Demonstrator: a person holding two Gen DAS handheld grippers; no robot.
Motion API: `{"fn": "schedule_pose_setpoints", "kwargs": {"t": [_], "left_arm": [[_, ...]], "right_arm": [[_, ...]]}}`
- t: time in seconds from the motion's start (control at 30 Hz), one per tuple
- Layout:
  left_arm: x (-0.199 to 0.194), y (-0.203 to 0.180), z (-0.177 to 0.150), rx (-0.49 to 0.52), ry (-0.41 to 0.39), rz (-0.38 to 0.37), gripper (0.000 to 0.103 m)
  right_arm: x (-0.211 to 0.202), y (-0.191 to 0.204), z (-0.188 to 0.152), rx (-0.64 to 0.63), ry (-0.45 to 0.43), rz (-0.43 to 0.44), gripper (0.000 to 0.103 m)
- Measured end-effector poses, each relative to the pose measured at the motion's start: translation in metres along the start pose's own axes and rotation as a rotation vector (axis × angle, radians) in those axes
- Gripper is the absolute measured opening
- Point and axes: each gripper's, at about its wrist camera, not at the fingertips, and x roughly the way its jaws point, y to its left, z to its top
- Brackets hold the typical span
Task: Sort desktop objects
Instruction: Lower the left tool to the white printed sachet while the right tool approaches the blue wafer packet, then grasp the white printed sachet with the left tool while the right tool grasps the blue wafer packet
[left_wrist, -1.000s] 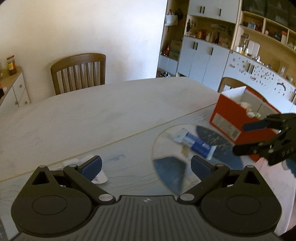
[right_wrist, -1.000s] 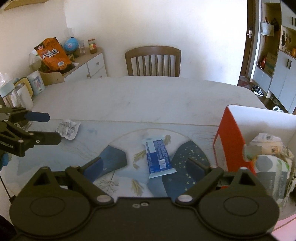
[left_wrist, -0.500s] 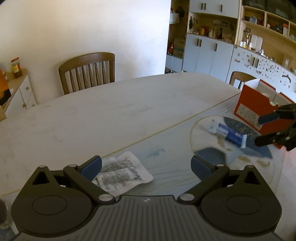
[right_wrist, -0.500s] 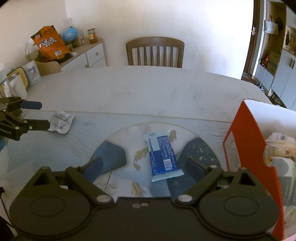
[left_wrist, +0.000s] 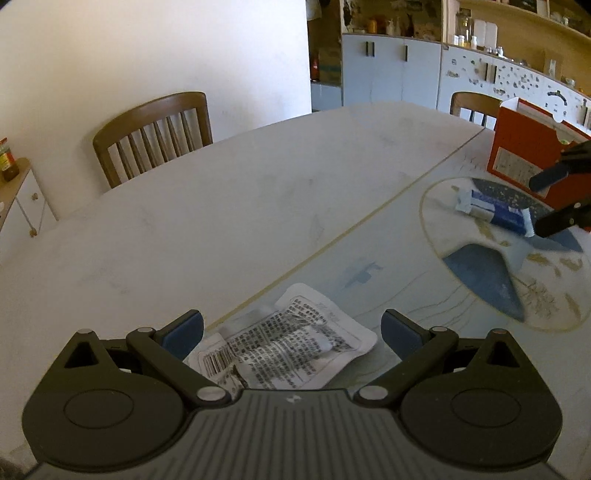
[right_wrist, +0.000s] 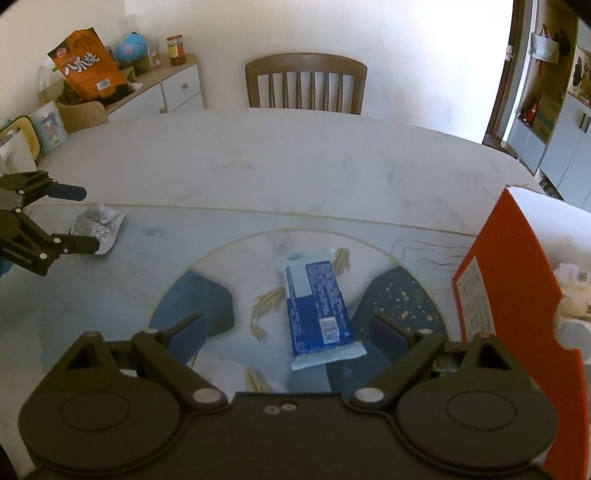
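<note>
A crumpled white packet (left_wrist: 288, 347) with black print lies on the table mat between the open fingers of my left gripper (left_wrist: 291, 328); it also shows in the right wrist view (right_wrist: 98, 227). A blue and white snack packet (right_wrist: 317, 306) lies flat on the round mat pattern, between the open fingers of my right gripper (right_wrist: 291, 332); it also shows in the left wrist view (left_wrist: 491, 208). An orange box (right_wrist: 517, 314) with several items inside stands to its right. Both grippers are empty.
A wooden chair (right_wrist: 306, 85) stands at the table's far side. A side cabinet (right_wrist: 155, 88) at the left holds an orange snack bag (right_wrist: 86, 66) and jars. Cupboards (left_wrist: 391, 70) line the far right wall.
My left gripper has swung left and moved over the white packet, which now lies between its fingers. My right gripper has closed in on the blue packet. Both stay open.
</note>
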Motion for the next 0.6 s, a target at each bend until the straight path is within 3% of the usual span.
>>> {"fn": "schedule_pose_setpoints", "kwargs": {"t": [0.27, 0.43, 0.6], "left_arm": [[0.014, 0.008, 0.0, 0.046, 0.004, -0.029, 0.103], [0.018, 0.009, -0.007, -0.013, 0.007, -0.012, 0.103], [0.019, -0.003, -0.007, -0.144, 0.031, 0.069, 0.103]], "right_arm": [[0.014, 0.0, 0.004, -0.009, 0.017, 0.009, 0.093], [0.022, -0.002, 0.005, -0.001, 0.03, 0.004, 0.091], [0.031, -0.007, 0.004, 0.01, 0.036, -0.015, 0.084]]}}
